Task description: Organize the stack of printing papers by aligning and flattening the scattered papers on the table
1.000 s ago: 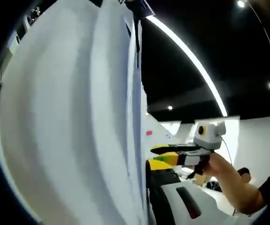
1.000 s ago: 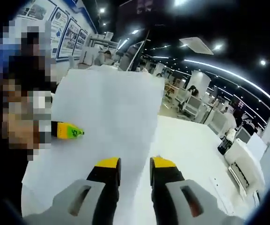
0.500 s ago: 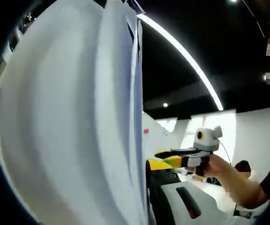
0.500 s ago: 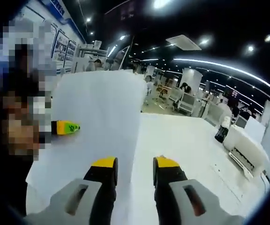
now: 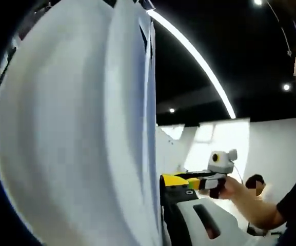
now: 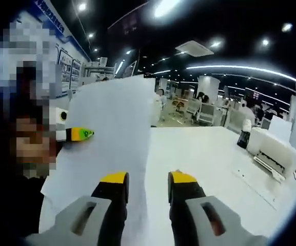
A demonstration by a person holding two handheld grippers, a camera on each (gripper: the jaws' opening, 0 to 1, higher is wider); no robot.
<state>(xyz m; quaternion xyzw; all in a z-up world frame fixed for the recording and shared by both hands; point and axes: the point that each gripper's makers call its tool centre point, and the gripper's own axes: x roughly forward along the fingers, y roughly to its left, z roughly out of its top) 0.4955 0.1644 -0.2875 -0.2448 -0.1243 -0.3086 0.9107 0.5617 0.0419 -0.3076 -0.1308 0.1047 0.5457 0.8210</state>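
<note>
A stack of white printing papers stands on edge, bowed, close against the left gripper view's camera. My left gripper is shut on it; its left jaw is hidden behind the sheets. In the right gripper view the papers are held up above the white table, with the left gripper's yellow-green tip clamped on their left side. My right gripper is open, and the papers' right edge runs down through the gap between its jaws. A hand holds the right gripper beyond the papers.
A white printer-like box and a dark bottle sit at the table's far right. Desks and people fill the office behind. A person stands close at the left of the right gripper view.
My right gripper's jaws have spread a little wider. In the left gripper view the right gripper has sunk lower and looks smaller. The papers stay held upright.
</note>
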